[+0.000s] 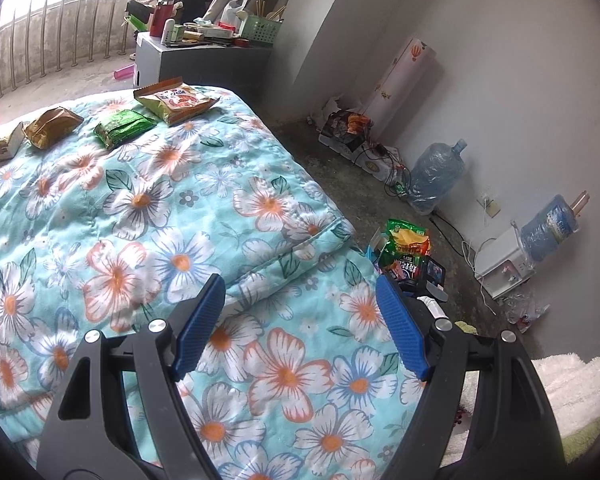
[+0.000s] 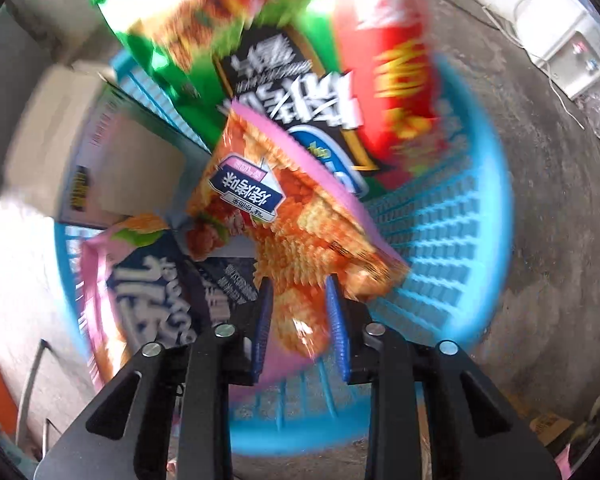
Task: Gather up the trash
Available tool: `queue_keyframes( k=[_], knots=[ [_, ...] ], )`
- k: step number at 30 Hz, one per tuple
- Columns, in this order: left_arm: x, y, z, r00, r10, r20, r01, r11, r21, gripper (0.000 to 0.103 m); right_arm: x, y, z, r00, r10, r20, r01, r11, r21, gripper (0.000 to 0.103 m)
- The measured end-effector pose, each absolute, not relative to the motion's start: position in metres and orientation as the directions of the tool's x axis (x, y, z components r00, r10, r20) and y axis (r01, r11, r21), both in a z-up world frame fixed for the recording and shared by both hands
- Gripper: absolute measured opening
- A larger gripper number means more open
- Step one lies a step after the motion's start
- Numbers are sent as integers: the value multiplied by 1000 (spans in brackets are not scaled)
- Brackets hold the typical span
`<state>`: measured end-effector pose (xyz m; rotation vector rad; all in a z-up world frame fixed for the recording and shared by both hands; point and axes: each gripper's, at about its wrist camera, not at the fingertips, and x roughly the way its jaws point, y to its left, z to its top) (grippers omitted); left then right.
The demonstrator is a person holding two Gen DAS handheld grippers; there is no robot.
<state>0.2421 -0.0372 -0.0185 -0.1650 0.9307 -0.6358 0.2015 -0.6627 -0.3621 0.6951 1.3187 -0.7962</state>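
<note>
Bare concrete floor (image 1: 340, 152) and pale walls, w/ a bed under a floral quilt (image 1: 148, 216) filling most of the left wrist view. Left claw (image 1: 300, 320) hangs over the quilt near its edge, blue pads spread wide w/ nothing between them. Four snack wrappers lie in a row at the far end of the quilt: an orange-red packet (image 1: 176, 100), a green foil packet (image 1: 124, 127), a gold foil packet (image 1: 52, 126) and a tan packet (image 1: 0, 144) at the left edge of view. Beyond the bed a grey cabinet (image 1: 168, 56) is crowded w/ bottles and a green crate; along the wall stand two big blue water jugs (image 1: 436, 176) and a white appliance (image 1: 500, 264). Off the bed's right side, on the floor, a blue basket (image 2: 452, 216) stands already stuffed w/ wrappers. Right claw (image 2: 298, 320) points down into that basket, pads close together w/ the lower end of an orange chip bag (image 2: 284, 216) between them; pic is motion-blurred, but the bag looks pinched rather than loose. Under and around that bag in the basket: a green bag (image 2: 156, 32), a black bag (image 2: 292, 80), a red bag (image 2: 384, 52), a pink-and-navy bag (image 2: 140, 280) and a flattened carton (image 2: 140, 160) leaning on the rim
</note>
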Motion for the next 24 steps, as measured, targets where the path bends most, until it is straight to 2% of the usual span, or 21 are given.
queue_keyframes(
  k=[4, 8, 10, 13, 15, 17, 18, 20, 24],
  knots=[
    [225, -34, -7, 447, -588, -674, 452, 799, -397, 73, 170, -657, -322, 171, -137, -976, 847, 526, 74, 32],
    [200, -29, 8, 484, -589, -647, 467, 799, -379, 73, 136, -630, -253, 324, -199, -925, 812, 561, 164, 32],
    [186, -29, 14, 503, -584, -637, 475, 802, -361, 75, 118, -598, -207, 402, -236, -885, 764, 619, 182, 36],
    [163, -32, 20, 522, -588, -617, 478, 801, -359, 83, 89, -543, -136, 517, -296, -803, 674, 720, 168, 54],
    [148, -36, 23, 532, -589, -608, 471, 803, -366, 85, 67, -504, -92, 585, -313, -748, 607, 781, 147, 67],
    [135, -39, 24, 555, -570, -606, 446, 819, -362, 92, 49, -467, -57, 639, -315, -702, 541, 833, 118, 78],
    [128, -40, 25, 573, -552, -605, 423, 832, -359, 93, 40, -448, -39, 662, -319, -678, 512, 854, 97, 86],
    [116, -41, 25, 603, -523, -602, 383, 852, -357, 94, 27, -416, -10, 693, -346, -632, 482, 875, 49, 96],
    [91, -43, 21, 672, -417, -612, 301, 909, -288, 94, 1, -348, 23, 733, -387, -560, 423, 903, -70, 96]
  ],
)
